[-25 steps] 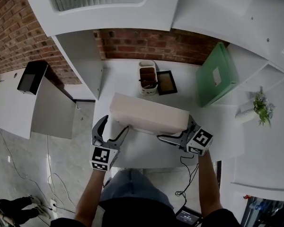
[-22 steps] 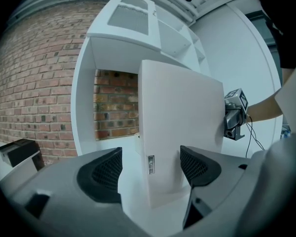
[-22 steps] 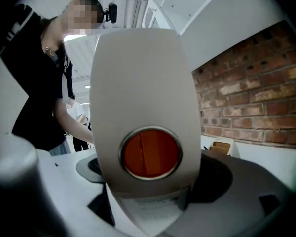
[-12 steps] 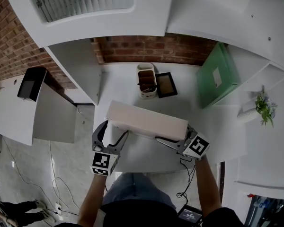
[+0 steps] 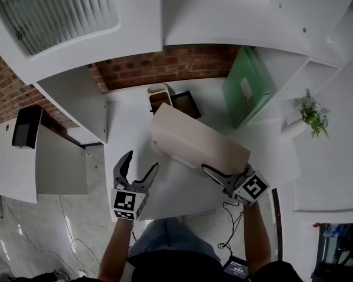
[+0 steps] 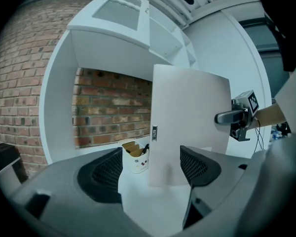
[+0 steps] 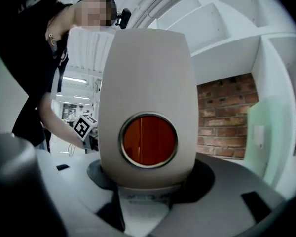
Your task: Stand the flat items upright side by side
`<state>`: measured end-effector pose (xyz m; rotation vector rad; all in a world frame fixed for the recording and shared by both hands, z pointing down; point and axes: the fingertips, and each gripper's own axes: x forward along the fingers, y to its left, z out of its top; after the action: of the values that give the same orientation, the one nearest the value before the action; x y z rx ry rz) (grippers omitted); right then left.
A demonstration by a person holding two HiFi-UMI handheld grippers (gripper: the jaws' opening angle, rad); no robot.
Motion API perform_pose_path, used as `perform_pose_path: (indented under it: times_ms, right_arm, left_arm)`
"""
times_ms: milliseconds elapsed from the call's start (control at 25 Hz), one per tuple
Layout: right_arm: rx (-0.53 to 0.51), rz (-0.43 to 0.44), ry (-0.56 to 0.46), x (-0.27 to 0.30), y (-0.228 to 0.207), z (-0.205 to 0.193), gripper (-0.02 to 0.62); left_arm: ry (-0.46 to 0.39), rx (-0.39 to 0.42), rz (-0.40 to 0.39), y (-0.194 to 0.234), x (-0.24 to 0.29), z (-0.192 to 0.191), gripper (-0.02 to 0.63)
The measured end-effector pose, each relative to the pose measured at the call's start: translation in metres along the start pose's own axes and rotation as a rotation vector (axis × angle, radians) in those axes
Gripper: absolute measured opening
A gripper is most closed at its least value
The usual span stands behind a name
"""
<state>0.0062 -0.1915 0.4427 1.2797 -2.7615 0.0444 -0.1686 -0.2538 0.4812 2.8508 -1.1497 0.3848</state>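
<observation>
A white binder (image 5: 194, 143) hangs tilted over the white desk (image 5: 129, 128), one end raised toward the back. My right gripper (image 5: 216, 176) grips it at its spine end. In the right gripper view the spine (image 7: 148, 73) with its round finger hole fills the space between the jaws, which are closing on it. My left gripper (image 5: 140, 162) is open at the desk's front left, apart from the binder, with nothing between its fingers. In the left gripper view the binder (image 6: 187, 117) stands just beyond the jaws. A green binder (image 5: 247, 87) stands upright at the back right.
A white pen cup (image 5: 159, 94) and a dark tray (image 5: 187, 104) sit against the brick wall at the back. A small potted plant (image 5: 309, 113) stands on the shelf at the right. White shelf walls enclose the desk on both sides.
The binder has swung from lying across the desk front to a raised, slanted pose, its left end moving up and back. The left gripper stays open, now apart from it.
</observation>
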Motion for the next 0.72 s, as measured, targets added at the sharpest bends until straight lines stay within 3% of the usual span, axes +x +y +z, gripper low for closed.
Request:
perform_pose_path:
  times_ms: [280,520,720]
  right_arm:
    - [0.046,-0.394,-0.01,-0.051,-0.063,0.005,0.255]
    - [0.058,-0.742,0.016,-0.062,-0.118,-0.006,0.255]
    - [0.076,-0.918,0.017,-0.05,-0.165,-0.007,0.255]
  left_arm:
    - [-0.012,-0.002,-0.097,-0.039,0.028,0.012,0.344]
    - [-0.008,-0.014,-0.119,-0.055,0.036,0.015,0.344]
    - [0.006,-0.024,-0.114,-0.057,0.04,0.013,0.344]
